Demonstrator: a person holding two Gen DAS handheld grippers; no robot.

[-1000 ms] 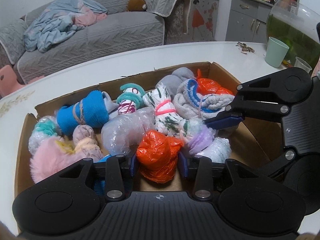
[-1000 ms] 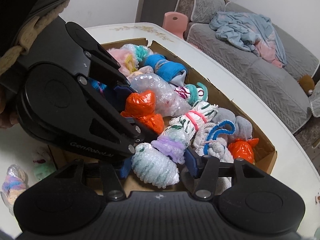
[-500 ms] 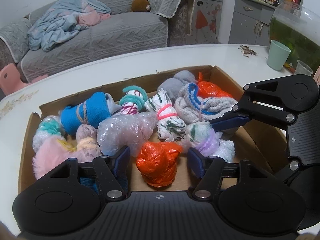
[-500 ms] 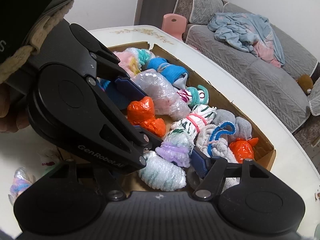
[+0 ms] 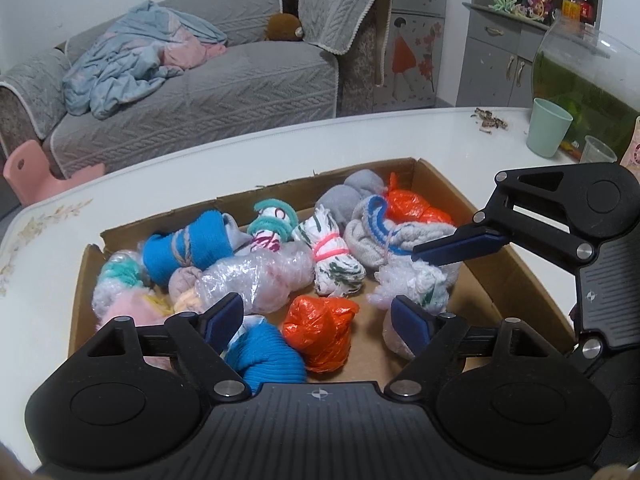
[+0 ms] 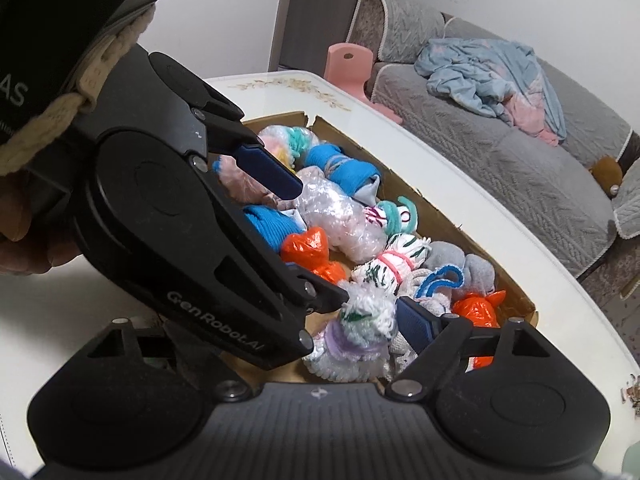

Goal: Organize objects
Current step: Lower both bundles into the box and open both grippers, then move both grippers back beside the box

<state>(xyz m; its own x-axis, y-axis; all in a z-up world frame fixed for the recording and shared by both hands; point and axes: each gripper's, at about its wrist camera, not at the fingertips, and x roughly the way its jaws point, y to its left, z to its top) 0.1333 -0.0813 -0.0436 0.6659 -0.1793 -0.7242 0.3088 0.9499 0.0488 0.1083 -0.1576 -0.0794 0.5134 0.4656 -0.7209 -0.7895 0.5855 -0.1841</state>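
Note:
An open cardboard box (image 5: 280, 196) on the white table holds several tied bundles of cloth and plastic. My left gripper (image 5: 318, 318) hangs over its near side with its jaws opening. An orange plastic bundle (image 5: 320, 332) lies on the box floor between the pads, apart from both. My right gripper (image 6: 320, 320) reaches in from the right, jaws opening too, with a white, green and purple yarn bundle (image 6: 360, 332) loose between them. One right finger (image 5: 460, 246) shows above that bundle (image 5: 416, 284). The left gripper (image 6: 304, 236) hides the right gripper's left finger.
A green cup (image 5: 548, 128), a clear plastic cup (image 5: 598, 150) and a big glass tank (image 5: 580, 68) stand at the table's far right. A person's hand (image 6: 20, 240) holds the left gripper. Beyond the table are a grey sofa (image 5: 200, 92) and a pink stool (image 5: 28, 168).
Both grippers' jaws have spread. The left one let go of the orange bundle and lifted slightly. The right one let go of the white yarn bundle, which now rests in the box.

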